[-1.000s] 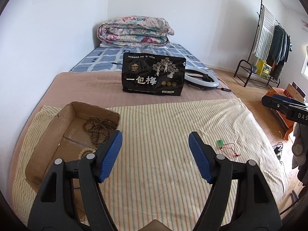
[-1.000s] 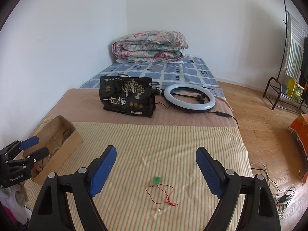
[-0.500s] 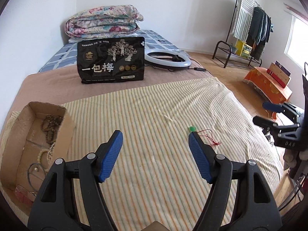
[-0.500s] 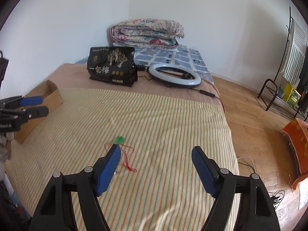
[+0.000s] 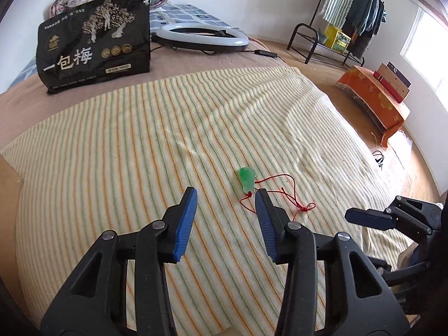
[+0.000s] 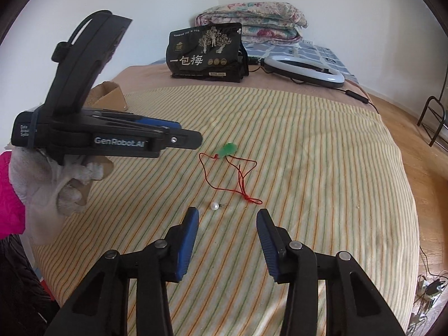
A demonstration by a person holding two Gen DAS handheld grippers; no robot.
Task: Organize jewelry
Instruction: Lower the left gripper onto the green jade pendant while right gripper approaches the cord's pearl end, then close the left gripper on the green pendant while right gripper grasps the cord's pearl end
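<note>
Jade pendant [image 5: 246, 178] on red cord [image 6: 240, 177], mid striped blanket [image 5: 112, 145], toward right edge. We judge it light, hard, slick; cord limp, snags. We'd pinch pendant body or knot. Left gripper [image 5: 226, 205] wide, empty, just short of it. Right gripper [image 6: 227, 225] wide, empty, near pearl earring [image 6: 215, 205].

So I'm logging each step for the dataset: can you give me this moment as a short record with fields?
surface: striped blanket on a bed
jewelry out: green pendant on a red cord; pearl earring
left gripper: open, just short of the pendant, holding nothing
right gripper: open, empty, pearl earring just ahead
cardboard box: at the blanket's left edge, contents not visible
background: black snack bag, ring light
</note>
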